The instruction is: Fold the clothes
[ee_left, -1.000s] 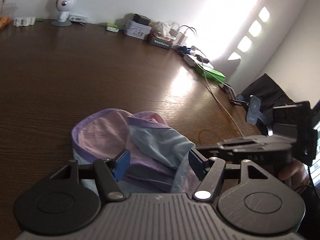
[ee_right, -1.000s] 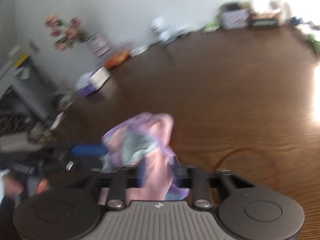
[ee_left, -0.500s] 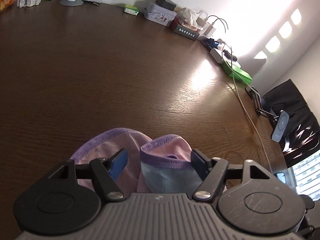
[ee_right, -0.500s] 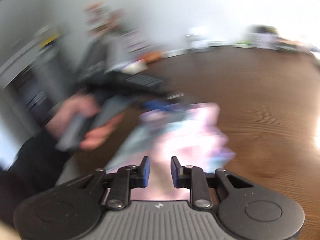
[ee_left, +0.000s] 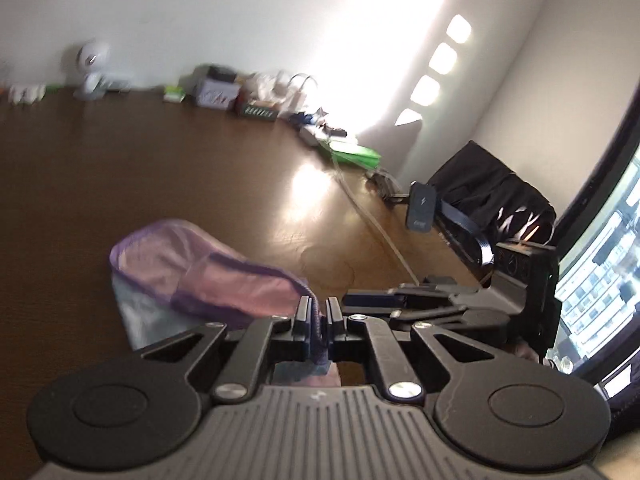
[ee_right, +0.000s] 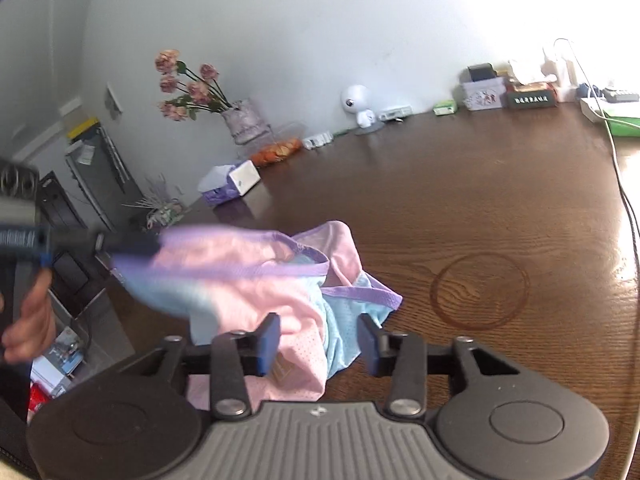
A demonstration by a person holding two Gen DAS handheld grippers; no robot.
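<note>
A dark wooden table fills both views, and on it, toward 6 o'clock in each, a small pink, light-blue and purple-trimmed mesh garment is found, bunched and partly lifted off the wood. No finished fold can be seen; the task is judged to be at an early stage, with the cloth yet to be spread, folded and laid flat.

The purple hem is pinched by the left gripper, whose jaws are closing to a narrow slit on it. The right gripper is being opened; cloth lies between its pads, which are not pressed on it.

Only in the right wrist view are a vase of flowers at 10 o'clock and a tissue box shown, along with the hand on the left tool. Only in the left wrist view are a window at 3 o'clock and a black chair given.
</note>
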